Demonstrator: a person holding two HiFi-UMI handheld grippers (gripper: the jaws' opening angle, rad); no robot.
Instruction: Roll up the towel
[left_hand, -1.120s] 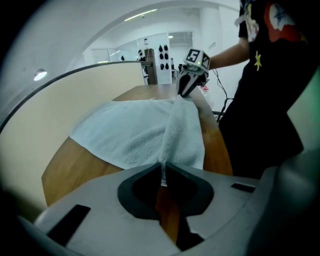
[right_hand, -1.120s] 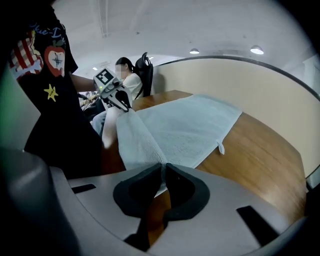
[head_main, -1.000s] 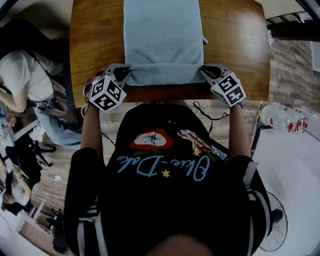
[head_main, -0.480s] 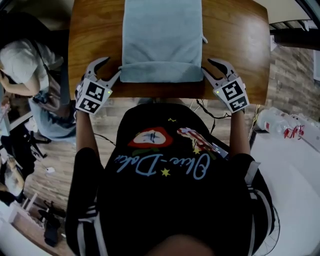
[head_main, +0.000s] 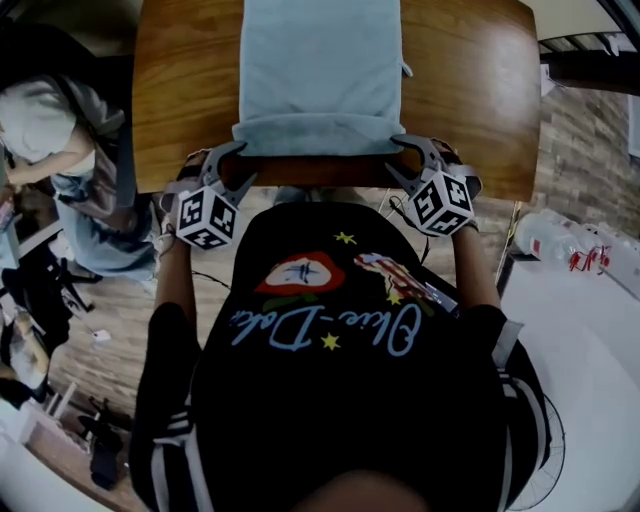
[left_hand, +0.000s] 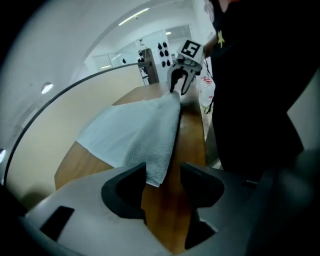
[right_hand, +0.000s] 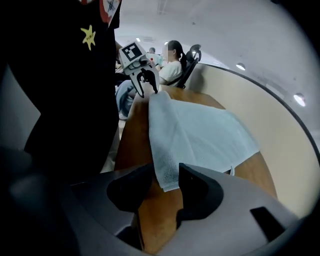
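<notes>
Your left gripper and right gripper flank the rolled near edge of the light blue towel. The towel lies lengthwise on the wooden table (the rest of it is flat). Both grippers' jaws have just been opening and now stand wide. An end of the roll sits loosely between each pair, unpinched.

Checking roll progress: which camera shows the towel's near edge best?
Head view: the near edge of the towel shows end to end, turned over. Each gripper view looks along it from one corner, foreshortened.
</notes>
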